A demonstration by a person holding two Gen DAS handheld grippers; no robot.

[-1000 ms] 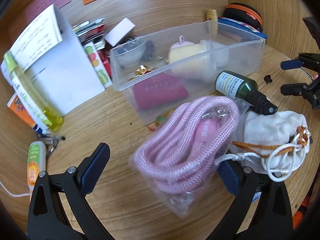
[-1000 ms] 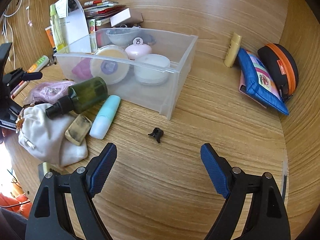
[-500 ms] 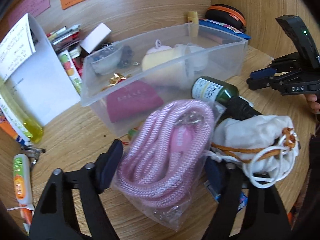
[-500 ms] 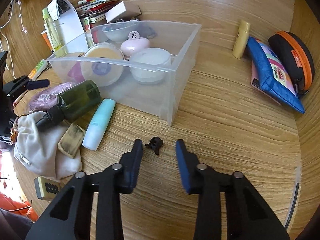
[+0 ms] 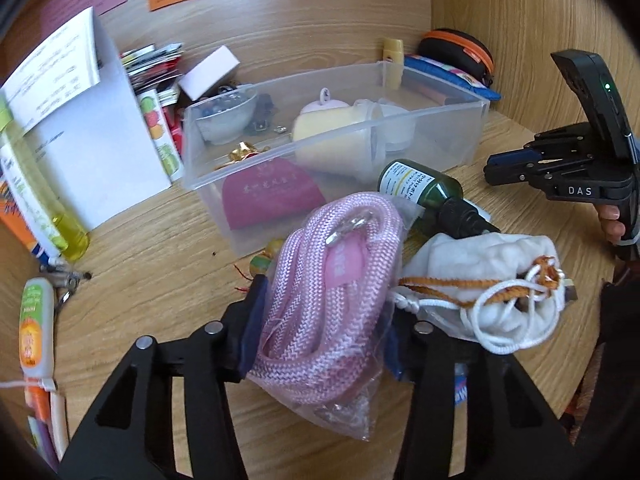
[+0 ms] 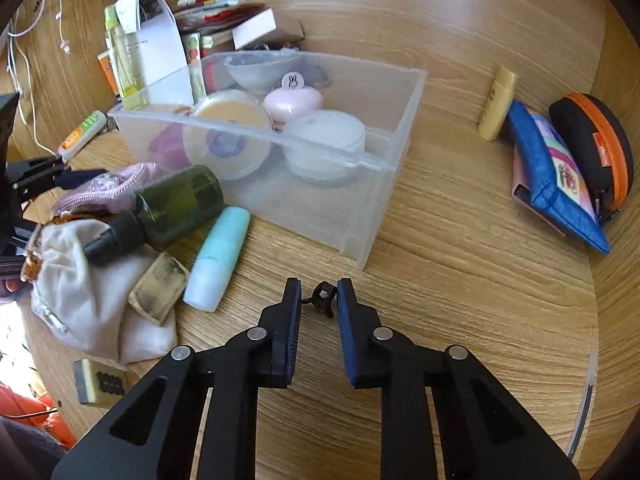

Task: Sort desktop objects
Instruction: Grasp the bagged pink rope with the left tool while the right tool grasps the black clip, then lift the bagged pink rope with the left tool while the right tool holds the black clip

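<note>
Left claw (image 5: 320, 332) has just closed on the bagged pink rope (image 5: 332, 296): soft, slippery film (grip mid-coil). Right claw (image 6: 319, 300) has just pinched the tiny black clip (image 6: 320, 298), rigid and light.

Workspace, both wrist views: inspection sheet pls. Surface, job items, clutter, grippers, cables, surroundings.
Surface: wooden desk, crowded on its left side.
Job's things: clear plastic bin already holds jars and a pink pouch; bagged pink rope; small black clip.
Clutter: green spray bottle lying on a white drawstring bag; mint tube; blue pouch.
Grippers: left gripper has just been closing, pads pressing the bagged rope; right gripper shut on the clip.
Cables: white cord at far left.
Surroundings: wooden back wall with sticky notes.
</note>
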